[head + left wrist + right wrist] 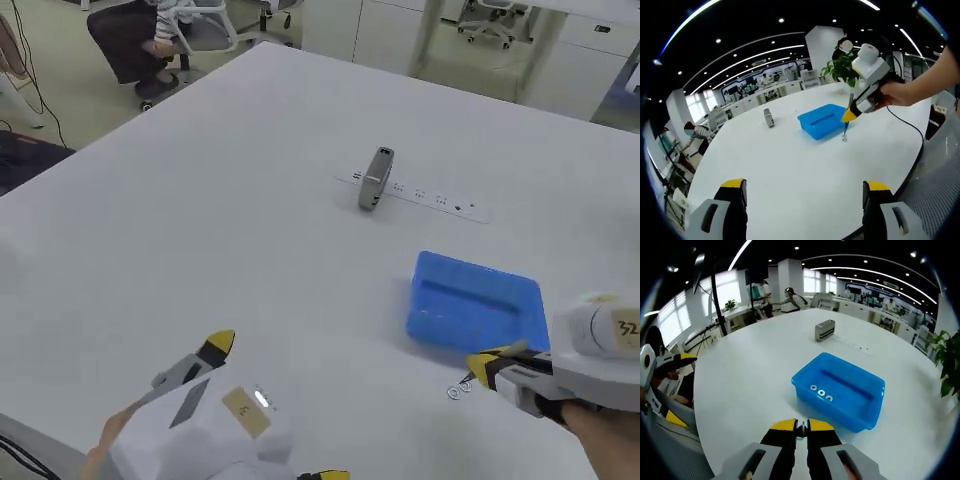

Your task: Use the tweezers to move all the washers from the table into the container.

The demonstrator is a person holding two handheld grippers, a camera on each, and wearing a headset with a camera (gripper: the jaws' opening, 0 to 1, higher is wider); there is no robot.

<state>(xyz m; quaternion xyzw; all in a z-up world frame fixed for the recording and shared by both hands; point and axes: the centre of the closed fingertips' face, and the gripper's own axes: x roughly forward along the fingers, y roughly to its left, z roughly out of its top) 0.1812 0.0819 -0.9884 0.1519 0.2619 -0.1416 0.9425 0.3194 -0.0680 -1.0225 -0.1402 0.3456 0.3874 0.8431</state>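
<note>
At lower right, the right gripper (485, 368) clamps the tweezers (845, 127) over the washers (458, 390). Being thin and flat, one may slip before the container (478, 305). The left gripper (803, 185) hangs open.

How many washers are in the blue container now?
3, in a row on the floor of the blue container: left washer, middle washer, right washer. Others may be hidden.

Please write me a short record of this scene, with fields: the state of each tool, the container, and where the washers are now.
left tool: open, holds nothing
right tool: shut on the tweezers
container: blue, open top, on the white table
washers in container: three, in a row
washers on table: a few, beside the container, near the tips of the tweezers; exact number unclear
</note>
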